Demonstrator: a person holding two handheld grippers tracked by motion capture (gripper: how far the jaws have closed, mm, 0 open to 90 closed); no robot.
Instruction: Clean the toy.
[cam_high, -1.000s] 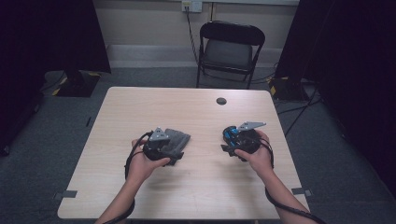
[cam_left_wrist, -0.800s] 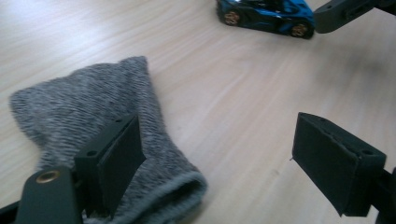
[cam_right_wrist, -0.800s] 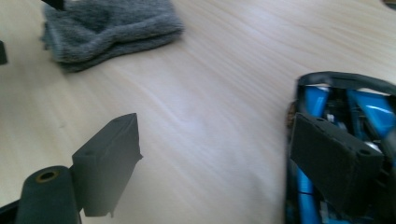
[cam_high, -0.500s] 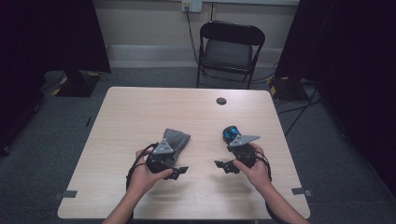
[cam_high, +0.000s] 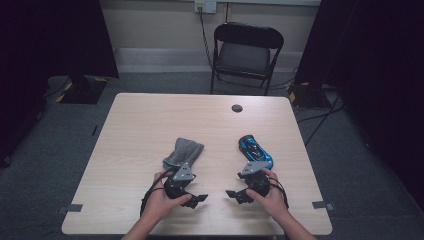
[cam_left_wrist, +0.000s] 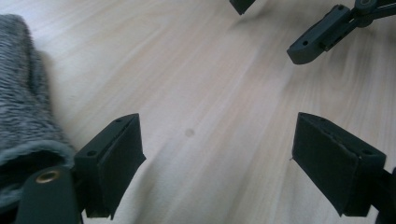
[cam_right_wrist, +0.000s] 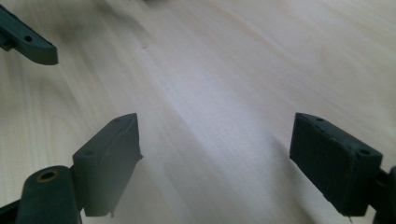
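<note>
Fingers (cam_left_wrist: 123, 158) apart, sock (cam_high: 183, 152) lengthwise away, upper-right

A pale wooden table (cam_high: 150, 125) stood on grey carpet (cam_high: 350, 165). Behind it was a black folding chair (cam_high: 247, 55), a cream wall (cam_high: 160, 25) and dark curtains (cam_high: 50, 40) on both sides.

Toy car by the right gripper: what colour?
Bright blue with black on top; the toy car shows best in the high view, just beyond the right gripper.
</note>
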